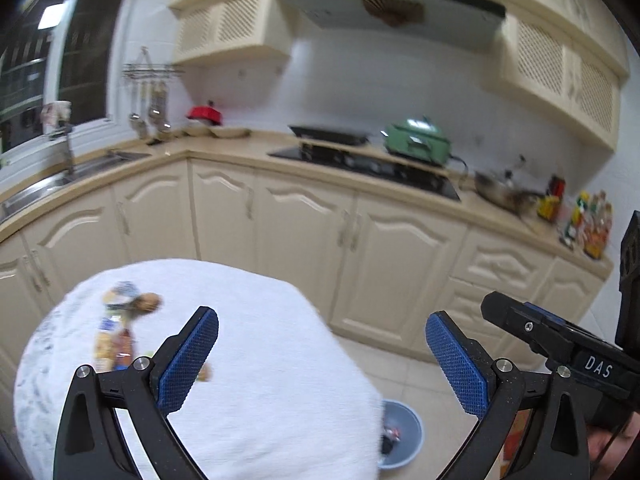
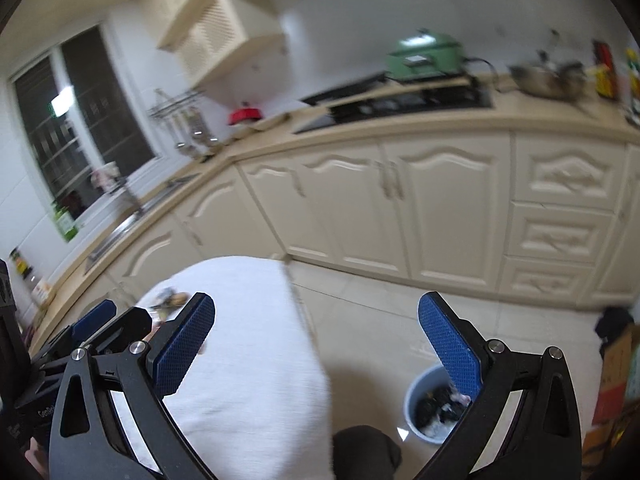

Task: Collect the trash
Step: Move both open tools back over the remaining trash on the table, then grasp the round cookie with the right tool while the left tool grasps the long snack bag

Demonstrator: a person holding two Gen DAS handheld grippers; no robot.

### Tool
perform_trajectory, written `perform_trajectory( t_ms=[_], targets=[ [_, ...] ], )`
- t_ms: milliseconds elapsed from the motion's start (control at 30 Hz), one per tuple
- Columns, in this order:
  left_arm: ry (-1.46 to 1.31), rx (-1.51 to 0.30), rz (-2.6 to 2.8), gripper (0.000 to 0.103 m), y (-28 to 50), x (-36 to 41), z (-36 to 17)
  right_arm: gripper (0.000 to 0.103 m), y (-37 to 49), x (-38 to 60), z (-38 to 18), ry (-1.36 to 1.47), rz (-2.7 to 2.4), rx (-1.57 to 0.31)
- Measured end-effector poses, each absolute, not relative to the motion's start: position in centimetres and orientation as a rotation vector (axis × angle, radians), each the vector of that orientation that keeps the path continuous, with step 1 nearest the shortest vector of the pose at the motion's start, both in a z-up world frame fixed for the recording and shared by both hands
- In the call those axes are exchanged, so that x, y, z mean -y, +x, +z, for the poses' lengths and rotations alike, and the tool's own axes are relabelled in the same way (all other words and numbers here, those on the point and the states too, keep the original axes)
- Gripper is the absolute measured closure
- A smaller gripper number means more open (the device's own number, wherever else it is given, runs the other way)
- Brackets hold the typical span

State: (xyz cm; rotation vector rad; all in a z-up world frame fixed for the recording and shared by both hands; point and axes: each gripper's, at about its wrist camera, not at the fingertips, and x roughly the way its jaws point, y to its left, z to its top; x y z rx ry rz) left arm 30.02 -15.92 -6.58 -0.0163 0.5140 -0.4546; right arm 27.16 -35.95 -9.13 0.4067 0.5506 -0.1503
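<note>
Several pieces of trash, wrappers and a brown crumpled scrap [image 1: 120, 320], lie on the left part of a table with a white cloth [image 1: 260, 340]. They also show small in the right wrist view [image 2: 170, 300]. A blue-grey trash bin [image 2: 434, 404] with dark and white trash inside stands on the floor right of the table; it also shows in the left wrist view [image 1: 400, 436]. My left gripper [image 1: 322, 364] is open and empty above the table's right part. My right gripper [image 2: 316, 354] is open and empty above the table's edge, left of the bin.
Cream kitchen cabinets [image 1: 280, 216] run behind the table with a sink [image 1: 60, 180] at left, a black hob [image 1: 368, 164], a green appliance [image 1: 418, 140], a pan and bottles [image 1: 588, 224] at right. Cardboard boxes [image 2: 616, 372] stand right of the bin. Tiled floor [image 2: 380, 320] lies between table and cabinets.
</note>
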Motion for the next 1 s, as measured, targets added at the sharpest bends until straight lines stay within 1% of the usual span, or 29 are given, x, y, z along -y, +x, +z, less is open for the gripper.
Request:
perform_trajectory(
  t_ms=[267, 433, 667, 867, 1000],
  targets=[
    [-0.080, -0.468, -0.316, 0.001, 23.5, 7.0, -6.2, 0.000, 29.8, 27.9, -7.2, 0.324, -0.006, -0.531],
    [-0.114, -0.460, -0.235, 0.001, 19.8, 2.1, -6.4, 0.000, 31.1, 23.8, -7.1, 0.279, 0.048, -0.545],
    [-0.135, -0.491, -0.152, 0.001, 18.1, -1.0, -7.5, 0.000, 33.2, 19.8, -9.0, 0.210, 0.085, -0.611],
    [-0.153, -0.559, -0.101, 0.001, 20.8, -1.7, -8.7, 0.000, 35.6, 17.5, -11.8, 0.168, 0.118, -0.685],
    [-0.159, -0.610, -0.085, 0.001, 25.5, -1.9, -8.9, 0.002, 38.0, 16.6, -14.2, 0.157, 0.124, -0.747]
  ],
)
